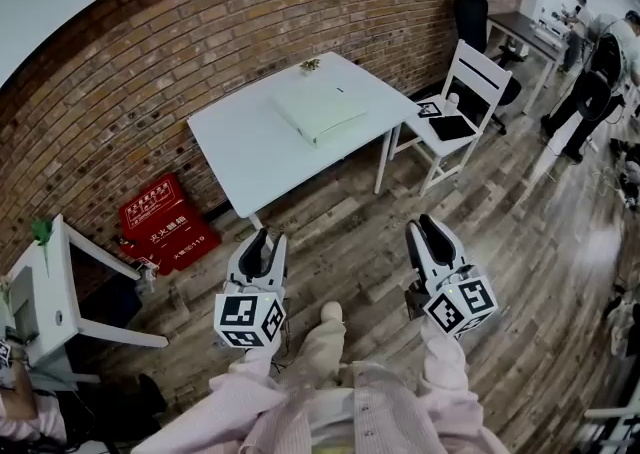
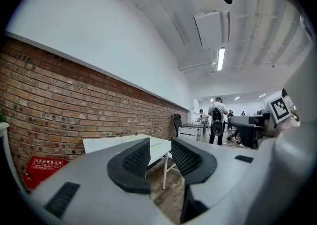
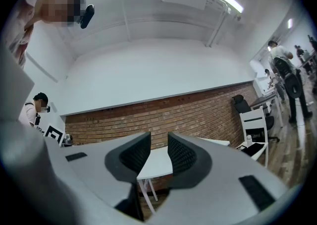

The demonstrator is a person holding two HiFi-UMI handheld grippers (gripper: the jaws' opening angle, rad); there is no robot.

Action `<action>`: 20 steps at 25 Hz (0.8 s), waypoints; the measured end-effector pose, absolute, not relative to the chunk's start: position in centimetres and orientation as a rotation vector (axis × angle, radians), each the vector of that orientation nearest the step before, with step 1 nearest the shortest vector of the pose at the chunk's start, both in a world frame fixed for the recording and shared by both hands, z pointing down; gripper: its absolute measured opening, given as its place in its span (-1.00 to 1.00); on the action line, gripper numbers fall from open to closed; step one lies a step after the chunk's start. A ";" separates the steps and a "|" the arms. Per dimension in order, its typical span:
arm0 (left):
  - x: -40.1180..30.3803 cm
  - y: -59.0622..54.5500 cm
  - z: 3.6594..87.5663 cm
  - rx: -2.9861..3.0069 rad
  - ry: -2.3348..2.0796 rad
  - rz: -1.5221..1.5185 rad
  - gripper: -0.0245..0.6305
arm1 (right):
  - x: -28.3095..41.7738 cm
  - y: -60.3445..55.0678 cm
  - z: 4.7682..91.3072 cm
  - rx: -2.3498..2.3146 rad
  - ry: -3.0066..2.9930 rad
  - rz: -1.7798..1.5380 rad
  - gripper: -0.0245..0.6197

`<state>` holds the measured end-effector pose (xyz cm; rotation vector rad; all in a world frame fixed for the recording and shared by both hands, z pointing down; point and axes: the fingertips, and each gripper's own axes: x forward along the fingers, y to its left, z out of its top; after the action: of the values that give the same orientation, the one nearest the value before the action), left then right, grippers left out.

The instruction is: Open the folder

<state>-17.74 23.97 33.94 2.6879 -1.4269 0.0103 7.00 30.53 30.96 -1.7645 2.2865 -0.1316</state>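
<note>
Folder lies flat, looks shut, on white table, well apart from us. Our left gripper and right gripper: jaws apart, nothing between. We should step close, keep grippers level, aim at cover edge.

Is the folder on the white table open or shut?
Shut: the folder lies flat on the table, cover down, no pages showing.

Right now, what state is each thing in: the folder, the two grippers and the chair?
folder: closed, lying flat on the white table.
left gripper: open, nothing between its jaws.
right gripper: open, nothing between its jaws.
white chair: upright beside the table, a dark flat item on its seat.
</note>
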 end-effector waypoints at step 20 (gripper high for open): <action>-12.5 6.4 37.1 2.624 -1.346 0.068 -0.54 | 10.8 12.0 33.1 -1.755 2.312 -0.280 -0.65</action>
<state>-12.54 6.38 37.12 2.6236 -1.3455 0.0677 10.75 12.03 33.15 -1.7549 2.3120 -0.2804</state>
